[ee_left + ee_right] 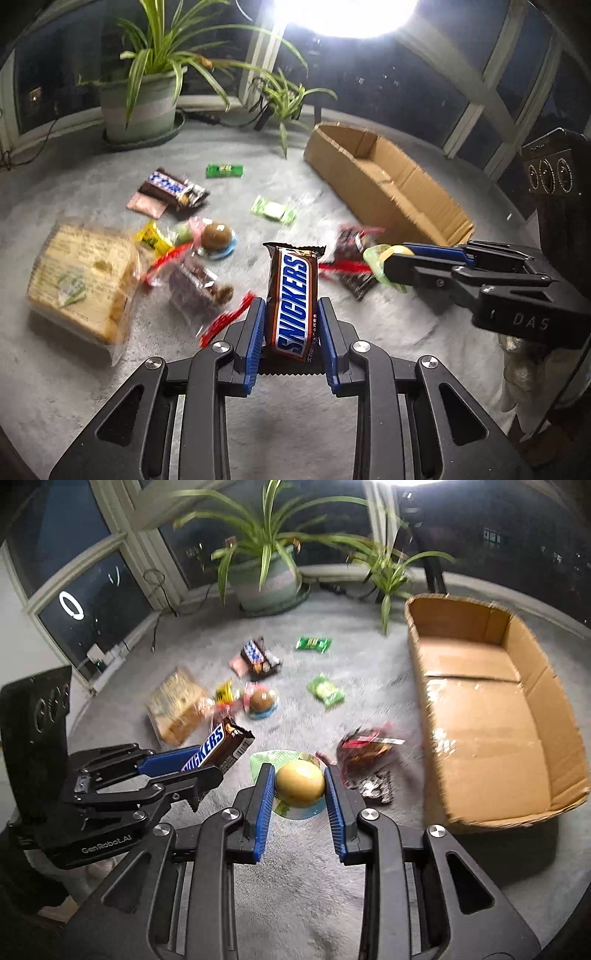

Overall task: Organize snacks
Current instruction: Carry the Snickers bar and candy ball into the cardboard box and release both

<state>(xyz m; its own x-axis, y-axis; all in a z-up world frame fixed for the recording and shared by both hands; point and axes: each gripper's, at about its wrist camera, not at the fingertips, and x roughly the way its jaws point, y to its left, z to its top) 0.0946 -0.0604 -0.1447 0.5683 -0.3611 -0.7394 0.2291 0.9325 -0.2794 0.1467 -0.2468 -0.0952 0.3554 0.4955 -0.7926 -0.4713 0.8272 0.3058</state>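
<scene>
My left gripper held level above the grey carpet, jaws pinching a Snickers bar upright by its lower half. My right gripper alongside, pointing the same way, jaws clamped on a yellow ball-shaped snack. Cardboard box open, to the right. Other snacks scattered ahead.
</scene>
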